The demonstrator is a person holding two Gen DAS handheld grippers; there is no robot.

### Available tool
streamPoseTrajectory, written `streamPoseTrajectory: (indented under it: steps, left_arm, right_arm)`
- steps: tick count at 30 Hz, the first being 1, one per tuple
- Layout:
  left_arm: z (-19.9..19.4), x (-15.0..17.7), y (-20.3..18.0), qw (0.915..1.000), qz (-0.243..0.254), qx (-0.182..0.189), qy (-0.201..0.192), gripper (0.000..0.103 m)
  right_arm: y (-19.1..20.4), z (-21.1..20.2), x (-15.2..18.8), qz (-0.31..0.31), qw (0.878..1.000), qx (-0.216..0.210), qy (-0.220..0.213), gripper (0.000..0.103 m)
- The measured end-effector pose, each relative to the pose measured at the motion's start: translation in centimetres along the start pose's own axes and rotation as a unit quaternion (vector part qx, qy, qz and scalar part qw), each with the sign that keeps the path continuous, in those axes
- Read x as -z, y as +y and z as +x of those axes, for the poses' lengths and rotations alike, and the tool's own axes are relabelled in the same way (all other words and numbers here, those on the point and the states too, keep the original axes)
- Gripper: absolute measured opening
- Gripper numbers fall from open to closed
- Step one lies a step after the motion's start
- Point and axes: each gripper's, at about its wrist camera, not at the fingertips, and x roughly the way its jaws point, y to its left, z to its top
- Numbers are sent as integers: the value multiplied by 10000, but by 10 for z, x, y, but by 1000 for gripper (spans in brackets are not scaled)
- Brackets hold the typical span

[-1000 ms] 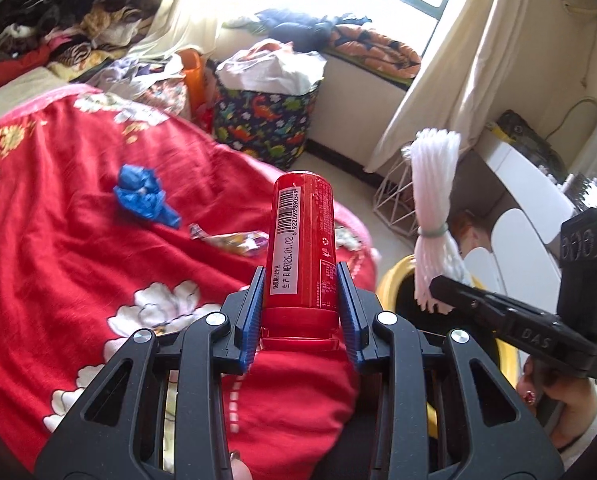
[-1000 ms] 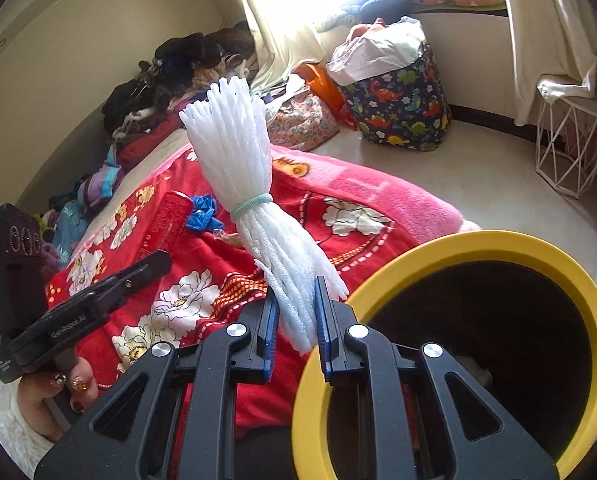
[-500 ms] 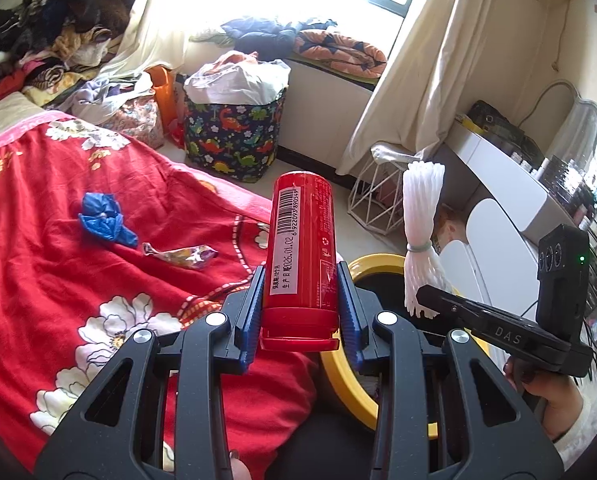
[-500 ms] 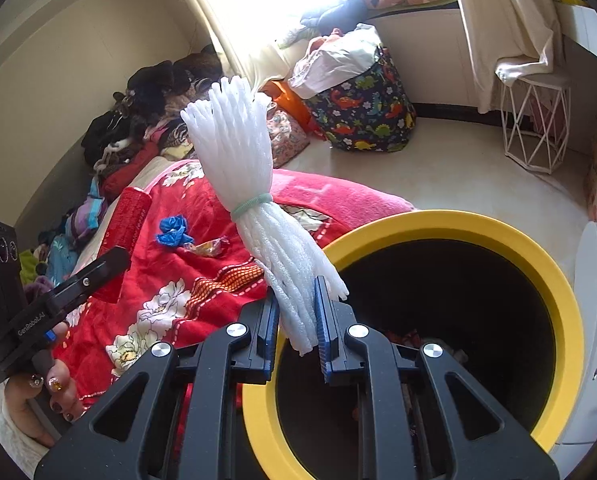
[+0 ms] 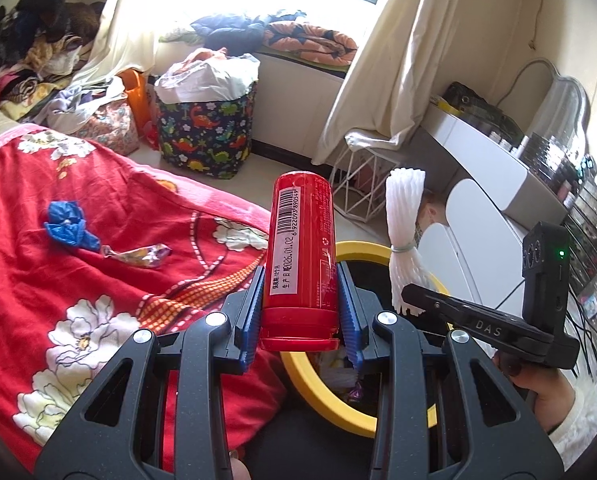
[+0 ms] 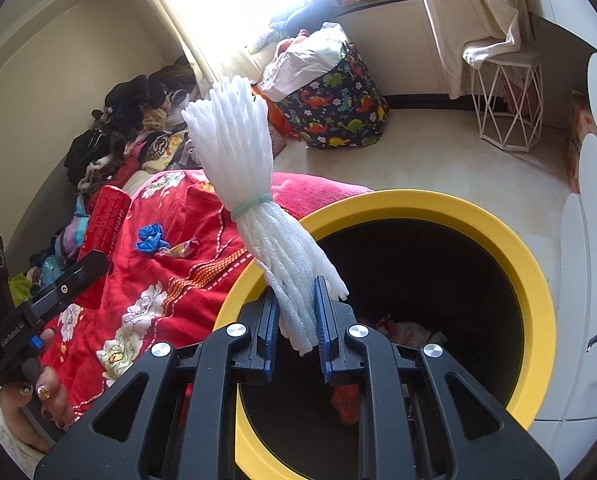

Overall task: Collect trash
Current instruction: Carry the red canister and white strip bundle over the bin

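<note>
Left gripper point(image 5: 300, 320) pinches a red can point(image 5: 301, 256) upright by its base, right gripper point(image 6: 296, 322) pinches a foam bundle point(image 6: 254, 208) — both over the yellow bin point(image 6: 534, 280), seemingly for dropping; two wrappers point(image 5: 136, 255) remain on the bed point(image 5: 98, 280).

A red can point(image 5: 301, 256) stands upright beside a tied white foam bundle point(image 6: 258, 216) over the yellow-rimmed bin point(image 6: 534, 280). Blue wrapper point(image 5: 67, 226) and foil wrapper point(image 5: 138, 254) lie near the blanket's edge.
</note>
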Motion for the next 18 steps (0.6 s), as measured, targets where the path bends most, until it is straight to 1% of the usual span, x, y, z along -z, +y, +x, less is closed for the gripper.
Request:
streamPoseTrajectory:
  steps: [16,18]
  left_arm:
    - [20,5,-27,9989,311,224,258,27]
    - [23,7,-31,9986,364,240,307,27]
  right_arm:
    - [-32,-13,10,364,9990,268,-18,17]
    - [-33,-15,11,379,9988,309,-5,18]
